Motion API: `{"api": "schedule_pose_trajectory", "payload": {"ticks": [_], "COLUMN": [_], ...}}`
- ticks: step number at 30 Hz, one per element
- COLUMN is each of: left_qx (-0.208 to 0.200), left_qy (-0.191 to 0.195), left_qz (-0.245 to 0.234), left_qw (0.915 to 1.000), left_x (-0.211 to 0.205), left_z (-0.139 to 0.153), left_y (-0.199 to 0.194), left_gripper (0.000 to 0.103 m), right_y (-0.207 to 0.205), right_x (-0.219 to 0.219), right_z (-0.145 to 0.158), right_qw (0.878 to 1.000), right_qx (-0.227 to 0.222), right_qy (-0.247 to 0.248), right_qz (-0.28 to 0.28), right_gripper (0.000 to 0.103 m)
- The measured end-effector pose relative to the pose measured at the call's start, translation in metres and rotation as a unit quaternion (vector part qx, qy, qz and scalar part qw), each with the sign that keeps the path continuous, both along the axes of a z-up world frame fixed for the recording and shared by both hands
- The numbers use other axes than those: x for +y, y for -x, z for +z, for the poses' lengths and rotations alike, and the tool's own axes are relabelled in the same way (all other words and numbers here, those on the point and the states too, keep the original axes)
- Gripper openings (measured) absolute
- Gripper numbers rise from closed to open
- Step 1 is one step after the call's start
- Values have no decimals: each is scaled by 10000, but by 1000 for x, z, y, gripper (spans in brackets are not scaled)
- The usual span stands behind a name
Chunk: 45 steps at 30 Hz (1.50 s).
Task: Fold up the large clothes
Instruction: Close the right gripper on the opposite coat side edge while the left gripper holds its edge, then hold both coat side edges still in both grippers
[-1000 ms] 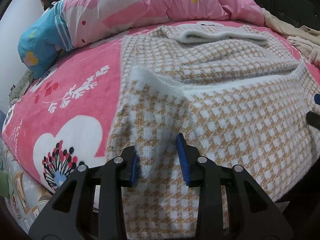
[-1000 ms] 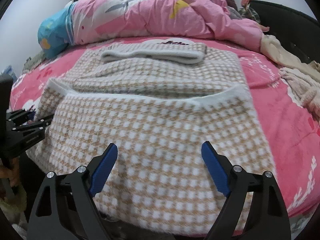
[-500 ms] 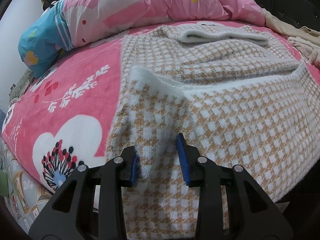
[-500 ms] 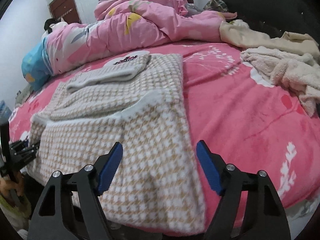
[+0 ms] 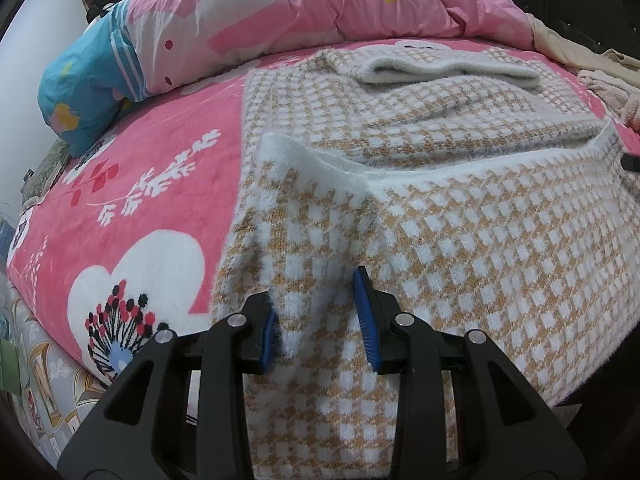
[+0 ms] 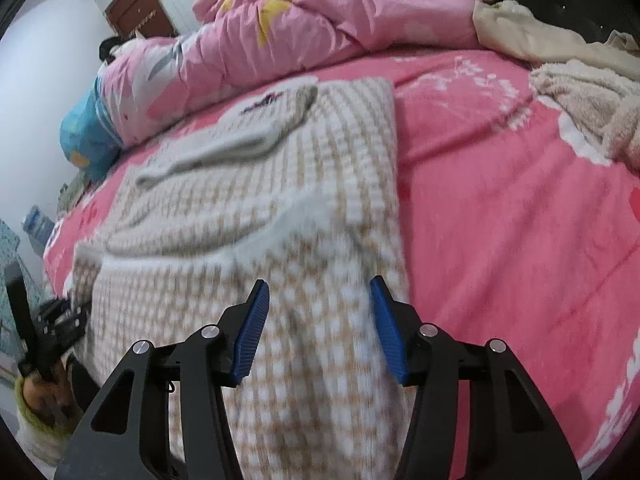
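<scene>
Spread flat on the pink bed (image 5: 132,184): a tan-and-white checked sweater (image 5: 460,240), near hem hanging over the bed edge. At its left corner, left gripper (image 5: 320,316), jaws narrowly parted, a raised fold of knit bunched between the pads. At the right corner, right gripper (image 6: 320,328), jaws just closing, half open, straddling the sweater's edge, not yet pinching.

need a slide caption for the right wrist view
Right gripper closing its fingers over the right edge of the checked sweater on the pink bed.
</scene>
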State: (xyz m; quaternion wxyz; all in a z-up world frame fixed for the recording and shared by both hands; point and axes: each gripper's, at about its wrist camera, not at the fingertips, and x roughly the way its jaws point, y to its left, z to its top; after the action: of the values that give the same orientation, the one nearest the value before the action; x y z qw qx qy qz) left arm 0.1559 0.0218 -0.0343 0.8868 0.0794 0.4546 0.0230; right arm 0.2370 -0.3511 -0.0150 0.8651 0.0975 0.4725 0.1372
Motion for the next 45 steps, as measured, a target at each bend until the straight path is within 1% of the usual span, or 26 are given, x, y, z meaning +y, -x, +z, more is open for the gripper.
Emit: {"api": "schedule_pose_trajectory", "payload": {"ticks": [3,6,9,12,13,15,16,18,19,20,24,28,32,45], "left_qx": [-2,-2,3,1,0,0,0,-2,-4,-4,-8,-5,-5,-1], "left_qy": [0,5,39,59,64,69,67,56,43,31,-8,-17,-18,-28], "left_qz": [7,-1,17,39,45,49,45,28,25,23,24,29,34,30], "left_qw": [10000,10000,10000,10000,10000,10000,10000,10000,10000,10000,10000,10000,10000,10000], "left_x": [0,0,0,0,0,1,1,1,1,1,1,0,0,-1], "left_z": [0,0,0,0,-1,-1,-1,0,-1,-1,-1,-1,-1,-1], "left_y": [0,0,0,0,0,-1,0,-1,-1,-1,-1,0,0,-1], "left_gripper": [32,32,32,32,32,32,32,32,32,32,32,32,32,32], "right_y": [14,18,10,-7,-12,-15,-13,-4,2,10,27,28,27,35], "right_x": [-5,-9,-8,-5,-1,10,15,25,31,38,58,70,72,73], "right_z": [2,4,2,-6,-9,-12,-11,-6,-4,-1,-2,-9,-11,-9], "right_qw": [9996,9985,9980,9978,9981,9986,9985,9976,9966,9944,9843,9774,9721,9701], "right_qx": [161,270,343,411,430,400,344,231,159,51,-240,-364,-436,-471], "right_qy": [-170,-274,-277,-321,-225,50,225,515,691,974,1715,2071,2294,2371], "right_qz": [181,377,455,404,371,353,357,408,417,417,349,228,225,198], "right_gripper": [51,51,50,43,39,37,37,32,28,25,22,22,22,22]}}
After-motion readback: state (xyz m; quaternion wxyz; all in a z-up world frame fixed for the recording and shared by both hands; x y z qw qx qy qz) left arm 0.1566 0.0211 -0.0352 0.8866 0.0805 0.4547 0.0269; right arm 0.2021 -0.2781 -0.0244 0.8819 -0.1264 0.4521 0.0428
